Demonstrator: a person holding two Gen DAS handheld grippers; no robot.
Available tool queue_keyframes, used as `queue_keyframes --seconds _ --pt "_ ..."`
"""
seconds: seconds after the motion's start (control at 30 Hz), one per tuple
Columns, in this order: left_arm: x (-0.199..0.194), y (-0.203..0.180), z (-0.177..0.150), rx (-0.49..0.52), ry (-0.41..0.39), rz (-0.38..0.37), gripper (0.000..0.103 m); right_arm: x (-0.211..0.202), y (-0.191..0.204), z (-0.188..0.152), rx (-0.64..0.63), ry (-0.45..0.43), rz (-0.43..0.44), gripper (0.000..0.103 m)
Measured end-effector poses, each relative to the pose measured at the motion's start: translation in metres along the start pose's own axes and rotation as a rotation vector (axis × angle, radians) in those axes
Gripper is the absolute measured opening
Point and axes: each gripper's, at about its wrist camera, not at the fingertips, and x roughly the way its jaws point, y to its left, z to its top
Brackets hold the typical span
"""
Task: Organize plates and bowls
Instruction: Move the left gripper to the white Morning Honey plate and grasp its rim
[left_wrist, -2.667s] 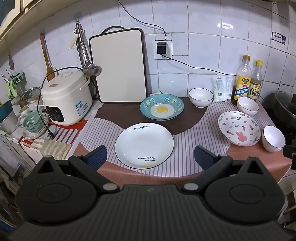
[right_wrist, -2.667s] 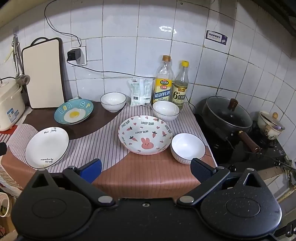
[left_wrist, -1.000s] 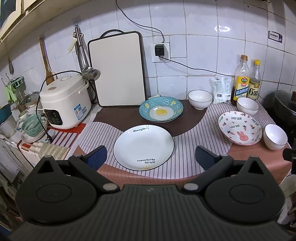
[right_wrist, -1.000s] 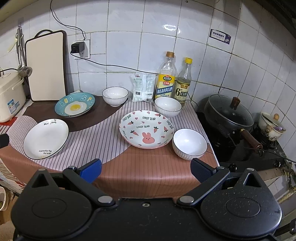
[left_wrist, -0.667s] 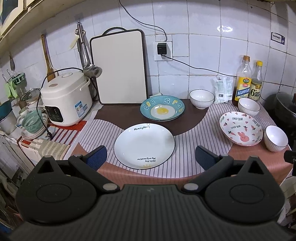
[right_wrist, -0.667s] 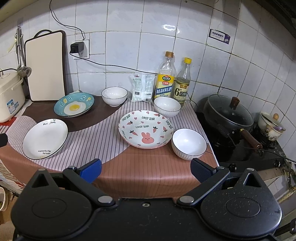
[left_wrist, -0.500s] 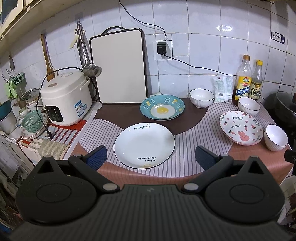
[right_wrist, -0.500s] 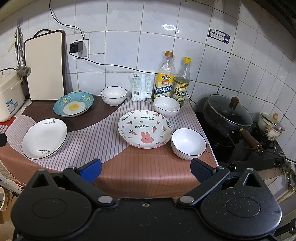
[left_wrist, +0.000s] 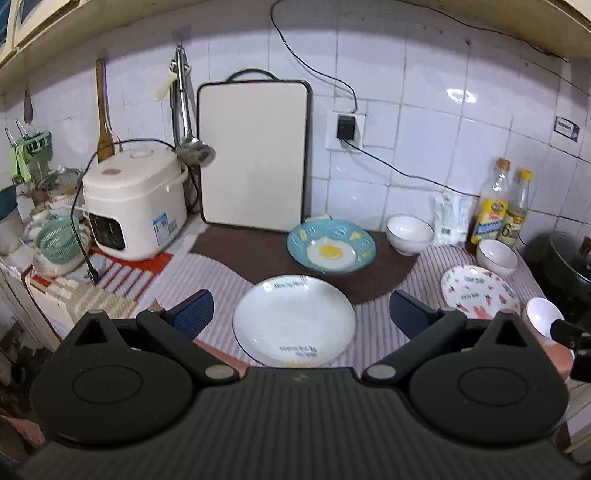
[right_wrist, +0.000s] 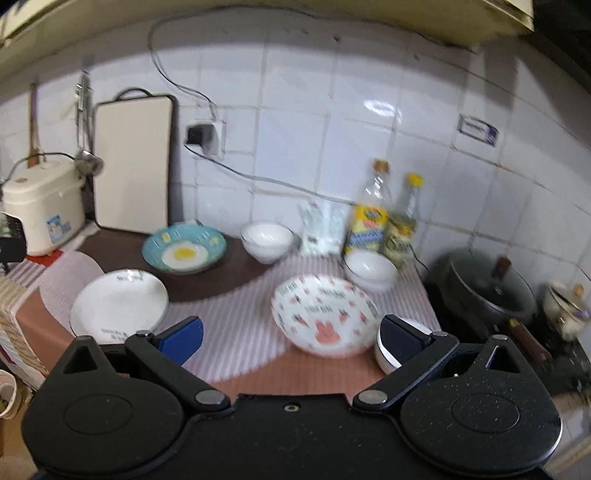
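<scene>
A white plate (left_wrist: 294, 320) lies at the counter's front, between the fingers of my open, empty left gripper (left_wrist: 299, 314). Behind it lies a blue egg plate (left_wrist: 331, 252) and a white bowl (left_wrist: 409, 233). To the right lie a pink rabbit plate (left_wrist: 479, 296) and two more white bowls (left_wrist: 496, 255) (left_wrist: 543, 320). My right gripper (right_wrist: 291, 338) is open and empty, in front of the rabbit plate (right_wrist: 325, 318). Its right finger covers part of the near bowl (right_wrist: 388, 360). The white plate (right_wrist: 119, 306) lies to its left.
A rice cooker (left_wrist: 135, 203) and a cutting board (left_wrist: 254, 155) stand at the back left. Two oil bottles (left_wrist: 491, 206) stand at the back right. A black pot (right_wrist: 487, 284) sits on the stove to the right. The counter's front edge is close below both grippers.
Both grippers have moved forward and lower toward the counter. The right wrist view has swung and is blurred by motion. The dishes have not moved.
</scene>
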Motion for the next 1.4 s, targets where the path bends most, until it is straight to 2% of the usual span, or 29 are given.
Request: queue_keyframes --seconds 0.13,0.27,0.37,0.47,0.63,0.73,0.83,0.9,0.97,1.1,1.27,1.33,1.4 --pt "0.020 0.022 0.004 -0.032 -0.018 0.002 0.101 0.021 0.009 -0.006 0.020 -0.113 0.160 0.103" --pt "0.053 0.044 -0.001 -0.062 0.036 0.023 0.100 0.065 0.026 -0.008 0.022 -0.061 0.266 0.103" --pt "0.081 0.058 -0.010 -0.071 0.075 0.046 0.100 0.100 0.041 -0.011 0.022 -0.012 0.379 0.102" --pt "0.106 0.069 -0.020 -0.084 0.104 0.064 0.095 0.130 0.060 -0.016 -0.003 0.027 0.455 0.096" --pt "0.155 0.082 -0.037 -0.076 0.166 0.060 0.091 0.186 0.087 -0.025 0.029 0.101 0.523 0.091" --pt "0.183 0.087 -0.047 -0.094 0.219 0.043 0.088 0.214 0.094 -0.030 0.070 0.163 0.549 0.084" --pt "0.213 0.092 -0.059 -0.099 0.259 0.060 0.081 0.234 0.102 -0.038 0.067 0.200 0.560 0.077" --pt "0.231 0.096 -0.065 -0.109 0.294 0.071 0.070 0.248 0.104 -0.043 0.080 0.224 0.563 0.074" --pt "0.245 0.100 -0.069 -0.132 0.319 0.063 0.068 0.262 0.105 -0.047 0.095 0.240 0.559 0.071" --pt "0.261 0.103 -0.074 -0.129 0.335 0.035 0.063 0.282 0.106 -0.051 0.121 0.261 0.573 0.058" --pt "0.276 0.104 -0.077 -0.164 0.360 0.015 0.063 0.296 0.100 -0.052 0.202 0.288 0.576 0.057" --pt "0.279 0.104 -0.077 -0.171 0.365 0.016 0.058 0.297 0.100 -0.052 0.209 0.287 0.583 0.057" --pt "0.283 0.105 -0.077 -0.177 0.380 0.013 0.045 0.299 0.102 -0.051 0.208 0.285 0.588 0.050"
